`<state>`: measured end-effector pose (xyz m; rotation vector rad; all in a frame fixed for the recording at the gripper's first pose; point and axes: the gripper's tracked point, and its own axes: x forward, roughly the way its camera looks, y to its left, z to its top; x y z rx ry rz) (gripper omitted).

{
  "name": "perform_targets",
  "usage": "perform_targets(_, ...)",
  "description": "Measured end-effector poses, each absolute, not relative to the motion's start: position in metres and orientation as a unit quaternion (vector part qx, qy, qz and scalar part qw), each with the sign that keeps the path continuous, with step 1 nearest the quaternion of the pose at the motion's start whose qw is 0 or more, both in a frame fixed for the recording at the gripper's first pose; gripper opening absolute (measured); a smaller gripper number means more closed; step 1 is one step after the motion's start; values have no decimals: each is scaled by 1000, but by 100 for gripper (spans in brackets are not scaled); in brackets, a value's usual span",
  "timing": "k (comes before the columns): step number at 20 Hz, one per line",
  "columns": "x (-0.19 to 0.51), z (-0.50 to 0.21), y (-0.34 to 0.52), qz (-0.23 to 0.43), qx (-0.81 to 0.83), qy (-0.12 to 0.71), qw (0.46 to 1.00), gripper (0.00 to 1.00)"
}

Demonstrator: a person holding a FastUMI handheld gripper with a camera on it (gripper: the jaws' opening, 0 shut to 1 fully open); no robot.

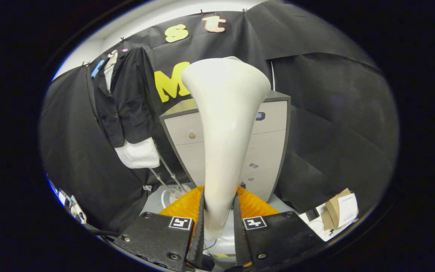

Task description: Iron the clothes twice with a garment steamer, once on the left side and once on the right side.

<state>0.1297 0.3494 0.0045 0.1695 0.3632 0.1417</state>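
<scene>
A white garment steamer head (223, 124) stands upright between my fingers, its handle narrow at the bottom and its head flaring wide at the top. My gripper (219, 217) is shut on the handle, both black fingers pressing its sides. Beyond the fingers and to the left hangs the clothing: a black jacket (127, 102) over a white shirt (138, 153), on a hanger against the black cloth wall. The steamer's head is apart from the clothes, to their right.
A grey drawer cabinet (266, 151) stands straight ahead behind the steamer. Thin white stand legs (168, 175) run down from under the clothes to a white base (172, 192). A cardboard box with paper (340, 211) lies on the floor right of the fingers.
</scene>
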Motion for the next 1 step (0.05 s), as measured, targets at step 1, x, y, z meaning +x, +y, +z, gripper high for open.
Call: perform_targets(1, 130, 4, 350, 71, 83, 180, 978, 36)
